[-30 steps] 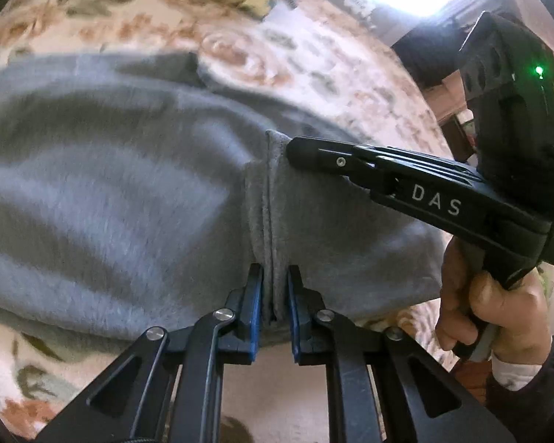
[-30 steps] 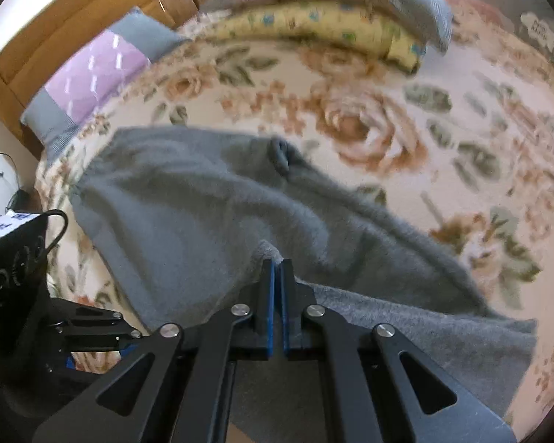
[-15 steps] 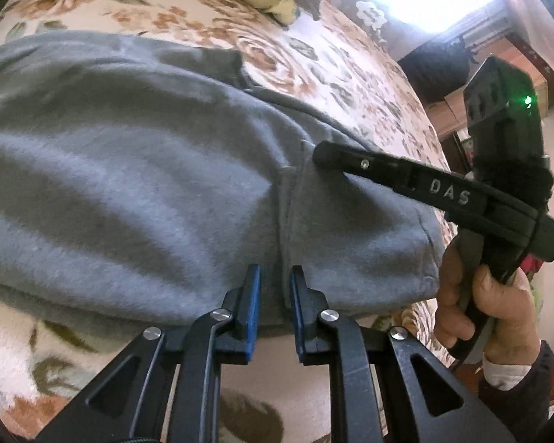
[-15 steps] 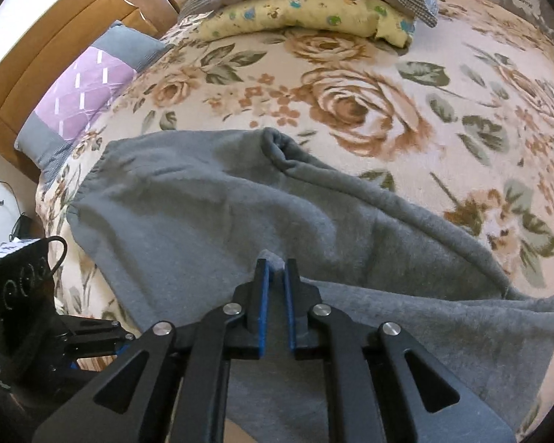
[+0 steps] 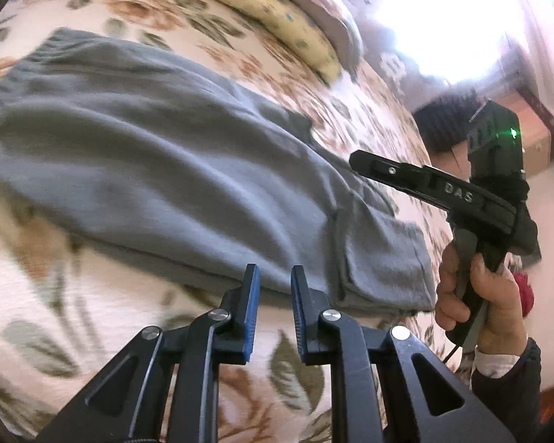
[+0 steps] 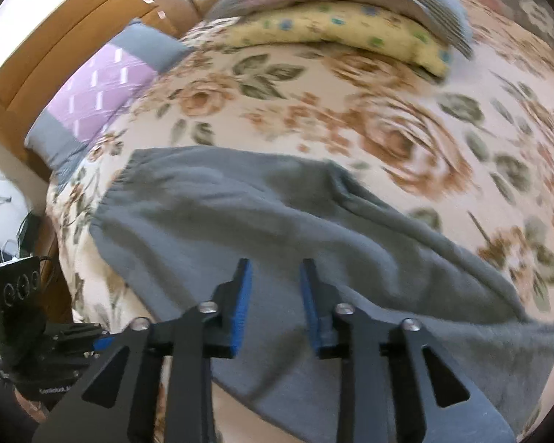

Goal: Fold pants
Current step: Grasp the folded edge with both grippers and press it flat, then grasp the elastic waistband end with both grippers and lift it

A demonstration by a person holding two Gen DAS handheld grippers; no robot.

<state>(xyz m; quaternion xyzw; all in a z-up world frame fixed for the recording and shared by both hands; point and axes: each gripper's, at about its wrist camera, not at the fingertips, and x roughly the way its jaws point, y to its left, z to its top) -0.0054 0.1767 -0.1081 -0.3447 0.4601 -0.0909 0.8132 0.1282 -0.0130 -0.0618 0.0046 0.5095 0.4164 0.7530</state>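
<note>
Floral bedspread [image 6: 406, 118] fills the room's middle; grey pants [image 5: 158, 177] lie flat across it, cuffs folded over; pillows [image 6: 336, 26] stacked beyond; left gripper [image 5: 273, 299] hovers released at the edge; right gripper [image 6: 273, 291] parted above the cloth.

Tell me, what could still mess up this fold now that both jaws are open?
The grey pants lie loose on the flowered bedspread, held by neither the left gripper nor the right gripper. Ridges run across the cloth, so the next fold may trap creases. The folded-over leg end sits near the bed's edge and might slip.
</note>
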